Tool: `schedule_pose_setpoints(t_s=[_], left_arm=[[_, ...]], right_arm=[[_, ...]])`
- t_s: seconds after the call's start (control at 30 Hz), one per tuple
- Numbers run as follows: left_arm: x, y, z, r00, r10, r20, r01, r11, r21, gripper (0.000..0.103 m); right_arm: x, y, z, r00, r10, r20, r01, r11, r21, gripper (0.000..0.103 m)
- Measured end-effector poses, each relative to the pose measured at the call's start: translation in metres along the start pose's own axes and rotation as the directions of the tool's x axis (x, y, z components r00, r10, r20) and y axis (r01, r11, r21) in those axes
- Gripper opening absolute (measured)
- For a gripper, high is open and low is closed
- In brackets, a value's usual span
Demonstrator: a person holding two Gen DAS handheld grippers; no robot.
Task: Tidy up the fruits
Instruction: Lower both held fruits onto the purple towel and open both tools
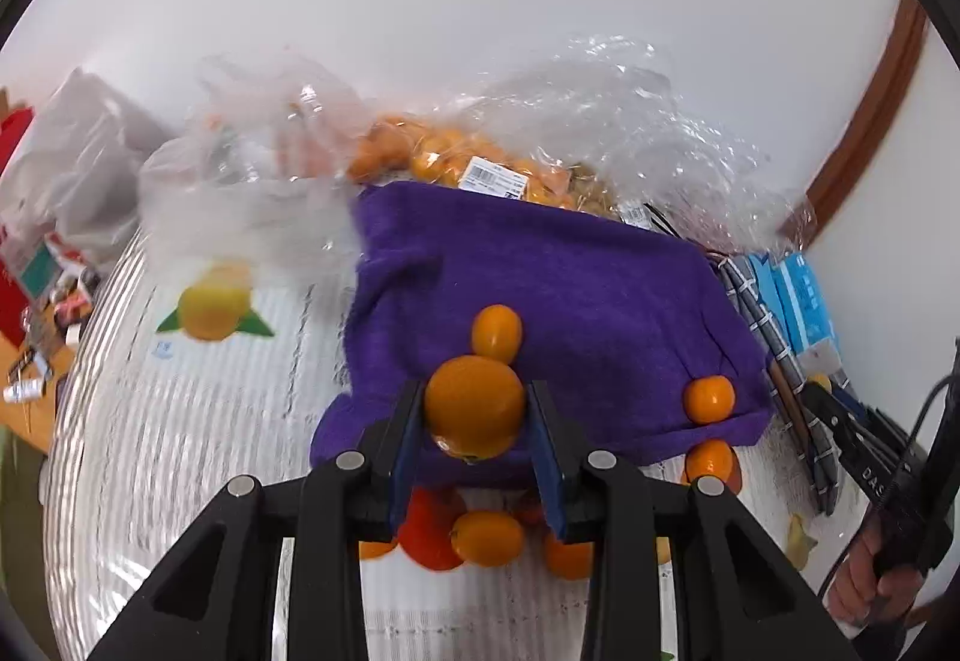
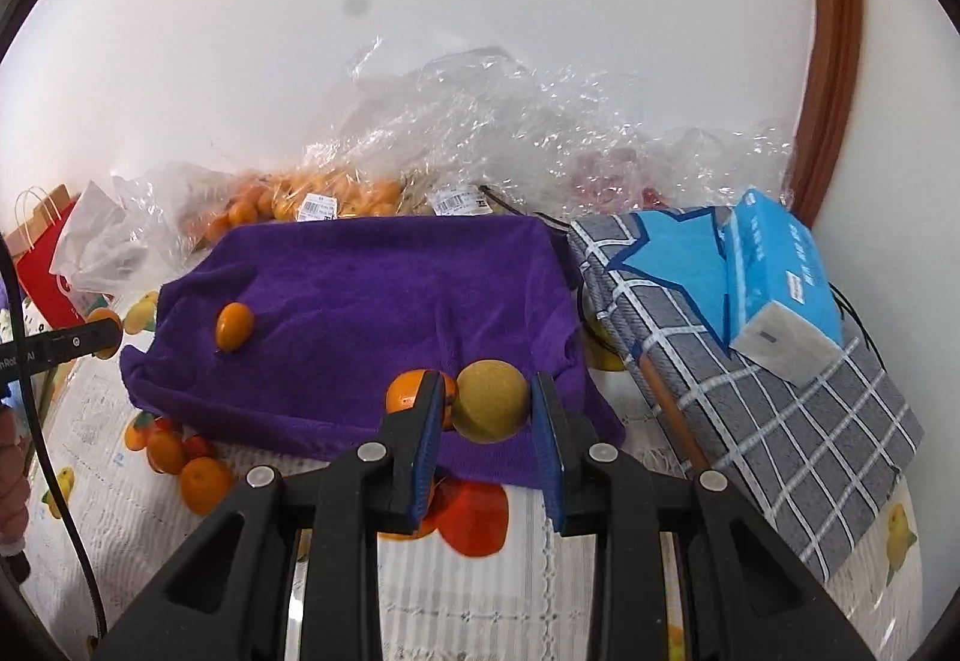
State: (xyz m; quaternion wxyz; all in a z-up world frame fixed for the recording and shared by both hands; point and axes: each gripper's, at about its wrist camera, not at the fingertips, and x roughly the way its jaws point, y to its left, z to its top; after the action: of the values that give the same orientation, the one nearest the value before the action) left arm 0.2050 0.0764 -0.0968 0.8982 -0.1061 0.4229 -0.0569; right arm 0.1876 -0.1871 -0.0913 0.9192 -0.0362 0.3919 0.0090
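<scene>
A purple towel [image 1: 540, 277] [image 2: 384, 301] lies on the table. My left gripper [image 1: 474, 409] is shut on a round orange [image 1: 474, 406] above the towel's near edge. A small oval orange [image 1: 496, 332] lies on the towel just beyond it, and another orange [image 1: 709, 398] rests at the towel's right edge. My right gripper [image 2: 489, 400] is shut on a yellow-green fruit [image 2: 491, 400] over the towel's near edge, with an orange [image 2: 405, 391] beside its left finger. A small orange [image 2: 234, 326] lies on the towel at left. Several oranges [image 2: 192, 466] and a red fruit [image 2: 477, 520] lie on the tablecloth.
Clear plastic bags with oranges [image 1: 444, 156] [image 2: 312, 202] stand behind the towel by the wall. A grey checked cloth [image 2: 780, 391] with a blue tissue box [image 2: 780, 277] lies at right. Red paper bags [image 2: 45, 265] stand at left. A patterned tablecloth [image 1: 180, 451] covers the table.
</scene>
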Motion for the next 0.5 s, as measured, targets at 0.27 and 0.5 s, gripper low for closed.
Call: schedule_pose_setpoints(t_s=[0.27, 0.5], left_arm=[[0.040, -0.006, 0.005, 0.999, 0.015, -0.050, -0.014, 1.000, 0.024, 0.032], [0.065, -0.010, 0.000, 0.995, 0.024, -0.100, -0.022, 0.999, 0.024, 0.032]], right_arm=[[0.049, -0.006, 0.001, 0.998, 0.020, -0.054, -0.018, 0.999, 0.042, 0.029], [0.075, -0.008, -0.003, 0.995, 0.024, -0.099, -0.020, 0.999, 0.041, 0.029]])
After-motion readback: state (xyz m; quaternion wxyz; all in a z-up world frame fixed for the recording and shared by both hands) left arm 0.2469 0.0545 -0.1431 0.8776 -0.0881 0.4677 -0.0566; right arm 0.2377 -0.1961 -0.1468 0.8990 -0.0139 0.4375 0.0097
